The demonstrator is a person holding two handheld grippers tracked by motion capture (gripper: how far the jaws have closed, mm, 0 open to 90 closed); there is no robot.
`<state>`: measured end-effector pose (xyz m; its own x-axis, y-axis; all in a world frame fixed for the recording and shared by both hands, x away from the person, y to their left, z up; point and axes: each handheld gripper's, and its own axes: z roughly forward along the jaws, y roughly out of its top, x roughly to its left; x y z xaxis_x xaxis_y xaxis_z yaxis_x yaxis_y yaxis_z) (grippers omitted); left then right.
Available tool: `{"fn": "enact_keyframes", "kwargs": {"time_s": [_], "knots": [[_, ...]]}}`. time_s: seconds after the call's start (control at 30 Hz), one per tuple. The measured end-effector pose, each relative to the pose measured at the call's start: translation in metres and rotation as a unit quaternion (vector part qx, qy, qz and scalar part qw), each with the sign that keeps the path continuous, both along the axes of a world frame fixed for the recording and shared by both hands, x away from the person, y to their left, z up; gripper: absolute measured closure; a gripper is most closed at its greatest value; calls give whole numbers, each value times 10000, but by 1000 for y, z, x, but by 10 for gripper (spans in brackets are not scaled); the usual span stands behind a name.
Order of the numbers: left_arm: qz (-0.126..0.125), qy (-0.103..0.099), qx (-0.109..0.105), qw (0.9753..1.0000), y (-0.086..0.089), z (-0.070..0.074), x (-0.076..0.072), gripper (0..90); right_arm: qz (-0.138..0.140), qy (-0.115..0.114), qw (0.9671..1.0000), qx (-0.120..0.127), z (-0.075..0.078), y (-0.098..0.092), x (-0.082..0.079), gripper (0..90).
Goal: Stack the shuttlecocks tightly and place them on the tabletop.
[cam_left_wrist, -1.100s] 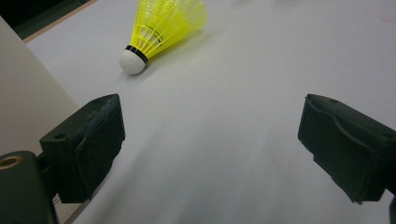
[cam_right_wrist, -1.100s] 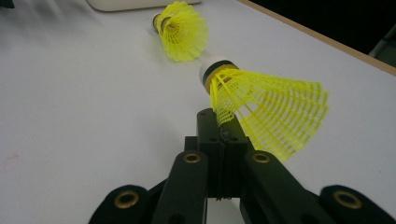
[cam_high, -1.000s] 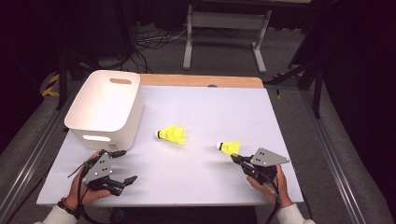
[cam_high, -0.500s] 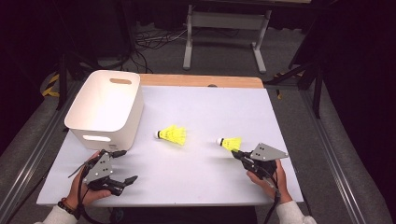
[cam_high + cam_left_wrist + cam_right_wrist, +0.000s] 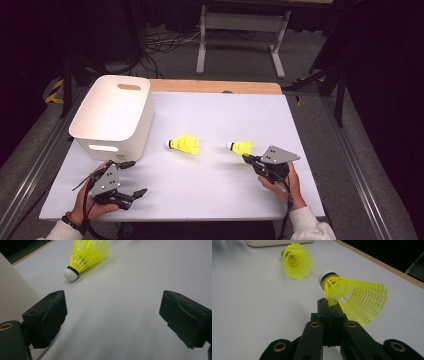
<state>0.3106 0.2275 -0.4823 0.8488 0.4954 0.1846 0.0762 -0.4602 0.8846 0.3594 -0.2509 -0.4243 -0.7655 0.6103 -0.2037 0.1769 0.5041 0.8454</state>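
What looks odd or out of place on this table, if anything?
Nothing is spilled or broken. Both yellow shuttlecocks lie on their sides: one loose near the white bin, the other pinched at its skirt edge by the shut right hand-held gripper. The left hand-held gripper is open.

Overhead light is brightening the white counter (image 5: 210, 120) while its surroundings are lying in near darkness. Soft shadows are falling just beside the shuttlecock (image 5: 86, 255); the counter nearest the lens is blurring.
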Motion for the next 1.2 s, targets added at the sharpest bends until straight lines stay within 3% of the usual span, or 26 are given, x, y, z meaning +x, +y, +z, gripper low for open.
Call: {"fn": "enact_keyframes", "kwargs": {"time_s": [0.6,1.2], "knots": [[-48,-41,-91,9999,1,1,-1,86,206,49,9997,-81,-2,32,26,900],[-90,-17,-89,9999,1,1,-1,85,511,325,9977,-293,-16,71,40,899]]}}
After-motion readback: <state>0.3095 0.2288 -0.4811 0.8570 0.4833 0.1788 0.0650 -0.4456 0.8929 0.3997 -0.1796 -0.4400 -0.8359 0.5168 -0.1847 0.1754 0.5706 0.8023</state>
